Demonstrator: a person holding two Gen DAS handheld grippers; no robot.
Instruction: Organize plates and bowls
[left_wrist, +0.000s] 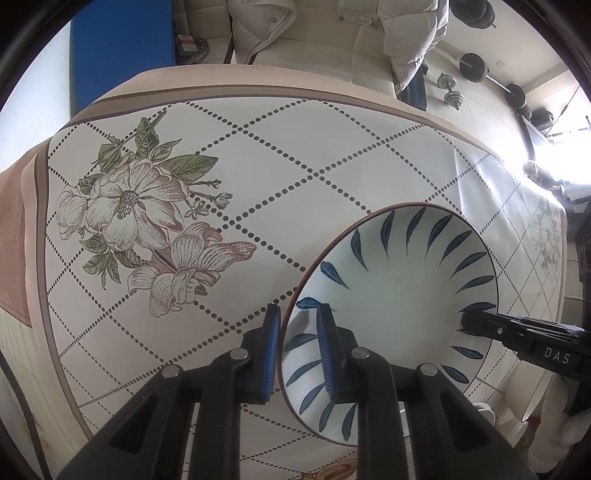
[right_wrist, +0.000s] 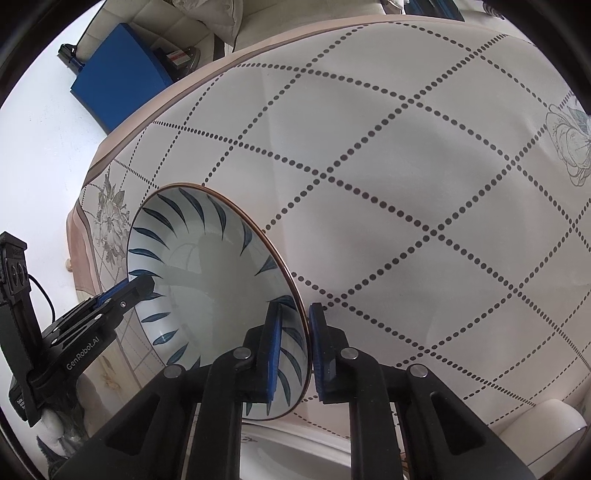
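Left gripper (left_wrist: 298, 350): jaws closed on the rim of a white ceramic bowl with blue leaf strokes and a thin brown edge (left_wrist: 399, 295), one blue-padded finger outside the wall and the other inside it. Right gripper (right_wrist: 295, 349): jaws likewise clamped across the rim on the opposite side of the same bowl, one pad inside, one outside. Each wrist view shows the other gripper at the far rim: the right one enters the left view from the right edge, and the left one enters the right view from the lower left, its black body marked with white lettering. The bowl is held between the two grippers over the tabletop (left_wrist: 332, 155), near its front edge; whether its base touches the surface cannot be told from either view. The inside of the bowl shows plain white with a shadow across the bottom. The tabletop carries a pale cloth with a diamond grid of dark dots, a tan border and a printed flower motif (left_wrist: 147, 229) lying well to the left of the bowl. Beyond the far edge stands a cream sofa with a pale padded jacket (left_wrist: 332, 33) draped on it. A blue panel (left_wrist: 122, 40) stands at the far left, and dumbbells (left_wrist: 452, 90) lie on the floor at the far right.
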